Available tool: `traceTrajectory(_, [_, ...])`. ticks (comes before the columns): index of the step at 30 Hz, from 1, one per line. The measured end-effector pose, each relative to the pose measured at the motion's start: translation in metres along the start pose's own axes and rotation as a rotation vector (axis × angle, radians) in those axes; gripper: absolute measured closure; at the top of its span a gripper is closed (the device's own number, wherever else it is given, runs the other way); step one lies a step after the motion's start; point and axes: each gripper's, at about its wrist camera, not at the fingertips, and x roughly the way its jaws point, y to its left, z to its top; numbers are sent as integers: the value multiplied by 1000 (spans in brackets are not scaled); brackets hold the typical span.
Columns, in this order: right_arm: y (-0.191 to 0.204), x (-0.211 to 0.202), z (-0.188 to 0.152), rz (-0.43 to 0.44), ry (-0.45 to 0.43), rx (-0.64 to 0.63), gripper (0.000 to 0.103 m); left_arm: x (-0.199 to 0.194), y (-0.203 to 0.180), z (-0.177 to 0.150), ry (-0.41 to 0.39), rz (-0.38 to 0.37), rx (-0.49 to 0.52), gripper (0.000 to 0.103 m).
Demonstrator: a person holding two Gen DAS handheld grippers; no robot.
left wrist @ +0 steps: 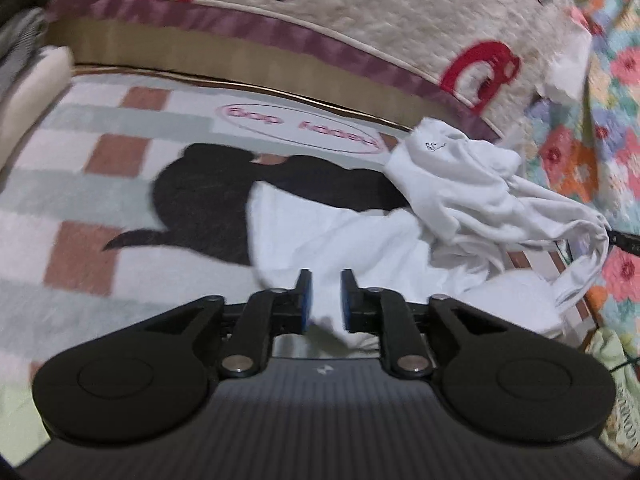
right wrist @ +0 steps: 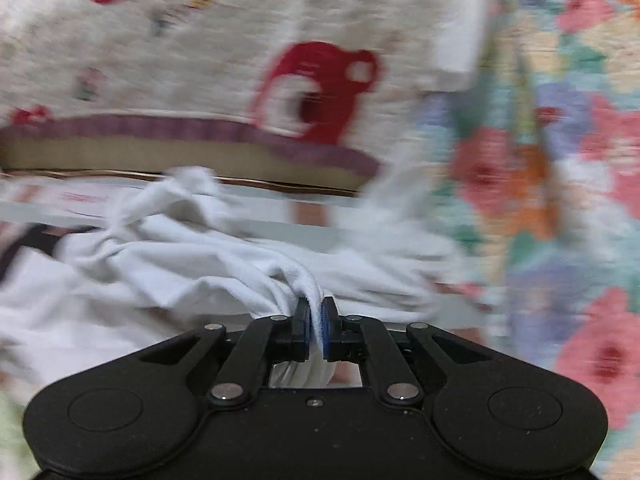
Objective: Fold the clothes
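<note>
A crumpled white garment [left wrist: 452,208] lies on a checked rug [left wrist: 80,184], partly over a black shape printed on the rug [left wrist: 200,200]. My left gripper [left wrist: 326,280] is open with a narrow gap and hovers over the garment's near edge, holding nothing. My right gripper [right wrist: 316,306] is shut on a bunched fold of the white garment [right wrist: 168,256], which stretches away to the left. In the left wrist view the garment's right end is pulled taut toward the right edge, where a dark gripper tip [left wrist: 626,240] shows.
A bed with a cream quilt with red patterns [left wrist: 400,12] and purple trim runs along the far side. A flowered blanket [left wrist: 600,120] hangs at the right. Folded fabric [left wrist: 20,40] sits at far left. Pale green cloth [left wrist: 616,368] lies near right.
</note>
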Motion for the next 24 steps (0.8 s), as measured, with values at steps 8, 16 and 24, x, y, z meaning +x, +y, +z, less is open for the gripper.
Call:
traceTrajectory(8, [-113,51,-55,-408,80,65,97,41,-36,20,14,3,85,72])
traceTrajectory(16, [-134,74,-83,-195,231,265,72,77,-12,32,-8,162,80,61])
traceTrajectory(24, [-82,60,-89,456,245,534,47,102,33,49,60,135,-77,51])
